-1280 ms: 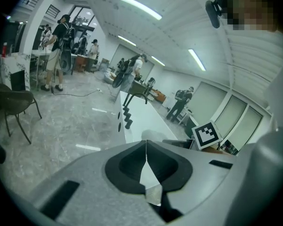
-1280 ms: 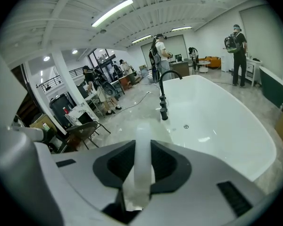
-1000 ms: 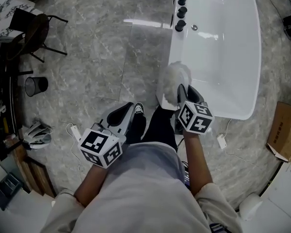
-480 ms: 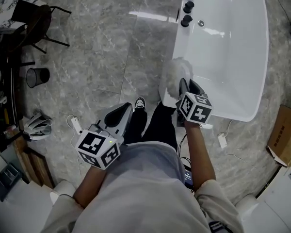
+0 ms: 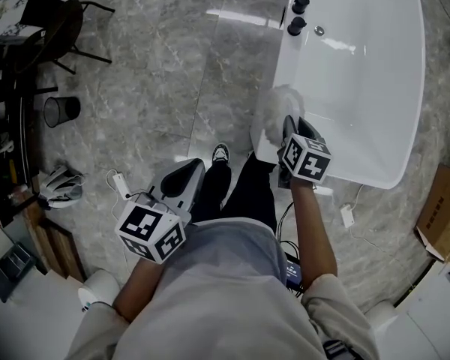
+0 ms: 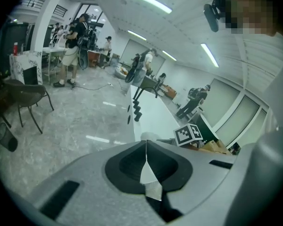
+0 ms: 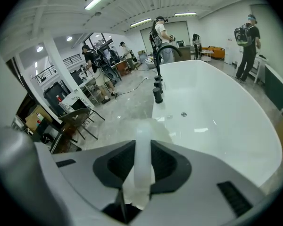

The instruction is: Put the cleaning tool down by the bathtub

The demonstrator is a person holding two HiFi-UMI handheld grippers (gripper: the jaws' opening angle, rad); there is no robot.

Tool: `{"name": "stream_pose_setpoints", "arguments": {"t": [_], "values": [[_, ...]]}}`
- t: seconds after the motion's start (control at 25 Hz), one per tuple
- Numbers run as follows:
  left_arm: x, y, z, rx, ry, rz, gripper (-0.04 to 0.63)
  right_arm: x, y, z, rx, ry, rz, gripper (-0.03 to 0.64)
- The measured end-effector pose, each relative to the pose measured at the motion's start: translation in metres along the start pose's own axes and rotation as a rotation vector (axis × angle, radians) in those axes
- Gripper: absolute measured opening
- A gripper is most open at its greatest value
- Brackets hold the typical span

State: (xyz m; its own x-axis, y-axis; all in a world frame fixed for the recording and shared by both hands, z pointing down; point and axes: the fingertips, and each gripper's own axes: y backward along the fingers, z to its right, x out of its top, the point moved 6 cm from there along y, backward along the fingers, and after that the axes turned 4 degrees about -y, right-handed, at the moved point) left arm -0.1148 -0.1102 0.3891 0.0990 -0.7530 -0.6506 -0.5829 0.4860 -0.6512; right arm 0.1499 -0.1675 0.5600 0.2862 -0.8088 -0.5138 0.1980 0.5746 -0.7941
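Note:
The cleaning tool [image 5: 278,109] is a white fluffy duster with a pale handle [image 7: 142,164]. My right gripper [image 5: 292,128] is shut on that handle, and the fluffy head hangs over the near left rim of the white bathtub [image 5: 405,88]. In the right gripper view the handle runs straight out between the jaws toward the tub [image 7: 217,112]. My left gripper [image 5: 186,177] is held low at my left side, shut with nothing in it; its jaws [image 6: 146,161] meet in a thin line.
Black taps [image 5: 298,4] stand on the tub's left rim. A black wire bin [image 5: 60,109] and a dark chair [image 5: 49,21] stand at the left. A cardboard box [image 5: 441,214] lies right of the tub, cables on the grey marble floor [image 5: 157,73]. Several people stand far off.
I have stepped slightly toward the tub: the tub and right gripper with the duster have shifted right and up in the head view. The left gripper stays by my side.

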Motion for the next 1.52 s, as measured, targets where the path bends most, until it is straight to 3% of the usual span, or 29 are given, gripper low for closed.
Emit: {"name": "stream_pose_setpoints", "arguments": {"t": [0.32,0.56,1.52], "values": [[-0.01,0.004,-0.003,0.024,-0.006,-0.032,0.009,-0.005,-0.017,0.009,-0.015,0.005,-0.016,0.084],[-0.017,0.002,0.005,0.022,-0.069,-0.072,0.009,-0.012,-0.029,0.014,-0.014,-0.003,-0.024,0.084],[-0.039,0.001,0.004,0.048,-0.033,-0.126,0.009,-0.036,-0.062,0.034,-0.077,-0.008,-0.067,0.084]]}}
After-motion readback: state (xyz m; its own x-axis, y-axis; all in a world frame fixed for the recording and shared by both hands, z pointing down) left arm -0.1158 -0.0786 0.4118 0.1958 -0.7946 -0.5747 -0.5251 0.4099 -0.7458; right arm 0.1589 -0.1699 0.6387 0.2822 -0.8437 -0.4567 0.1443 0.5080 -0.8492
